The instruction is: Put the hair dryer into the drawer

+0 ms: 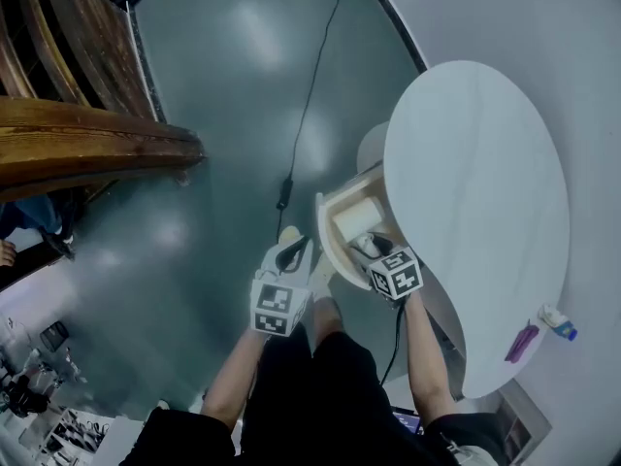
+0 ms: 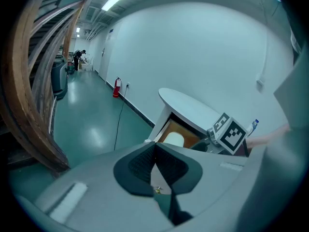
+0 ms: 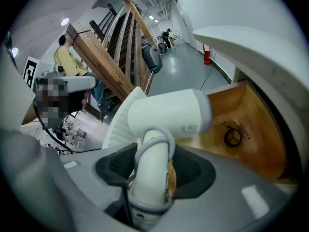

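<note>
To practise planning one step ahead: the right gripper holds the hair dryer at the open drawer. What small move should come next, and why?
Probably lower the right gripper a little: it is shut on the hair dryer by its handle, which seems to hang above the wooden floor of the open drawer.

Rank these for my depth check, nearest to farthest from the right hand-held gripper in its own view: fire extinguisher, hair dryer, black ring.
1. Hair dryer: between its jaws.
2. Black ring: right, on the drawer floor.
3. Fire extinguisher: far back, upper right.
</note>
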`<state>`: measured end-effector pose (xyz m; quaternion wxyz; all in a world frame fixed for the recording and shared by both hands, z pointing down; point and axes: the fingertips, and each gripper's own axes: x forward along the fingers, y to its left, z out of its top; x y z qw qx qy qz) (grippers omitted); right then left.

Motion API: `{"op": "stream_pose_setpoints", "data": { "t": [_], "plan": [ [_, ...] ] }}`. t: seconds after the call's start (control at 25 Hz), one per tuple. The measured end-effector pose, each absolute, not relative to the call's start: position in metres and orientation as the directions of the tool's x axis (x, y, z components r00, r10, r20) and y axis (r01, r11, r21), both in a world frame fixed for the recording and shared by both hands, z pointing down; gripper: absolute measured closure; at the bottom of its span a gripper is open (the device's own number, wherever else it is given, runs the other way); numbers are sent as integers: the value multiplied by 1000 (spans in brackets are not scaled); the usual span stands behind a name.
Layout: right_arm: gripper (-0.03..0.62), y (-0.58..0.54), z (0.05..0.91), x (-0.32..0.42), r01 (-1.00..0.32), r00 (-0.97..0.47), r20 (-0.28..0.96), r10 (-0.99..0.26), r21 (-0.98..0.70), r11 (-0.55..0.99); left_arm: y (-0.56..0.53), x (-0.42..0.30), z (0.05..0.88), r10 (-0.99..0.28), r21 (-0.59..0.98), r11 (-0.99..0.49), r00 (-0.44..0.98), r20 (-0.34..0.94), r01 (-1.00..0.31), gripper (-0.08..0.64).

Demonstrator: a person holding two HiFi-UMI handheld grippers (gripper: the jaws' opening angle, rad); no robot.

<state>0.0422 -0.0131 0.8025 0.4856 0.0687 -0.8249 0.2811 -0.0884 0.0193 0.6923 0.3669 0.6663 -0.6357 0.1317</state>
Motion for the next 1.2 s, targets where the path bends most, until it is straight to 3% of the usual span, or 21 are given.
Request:
{"op": "stream_pose_setpoints", "data": {
  "t": [1.2],
  "plan": [
    [353, -29, 893, 26, -456, -351, 899, 262, -409, 791, 0, -109, 749, -717, 379, 134, 175, 675, -915, 554]
  ]
}}
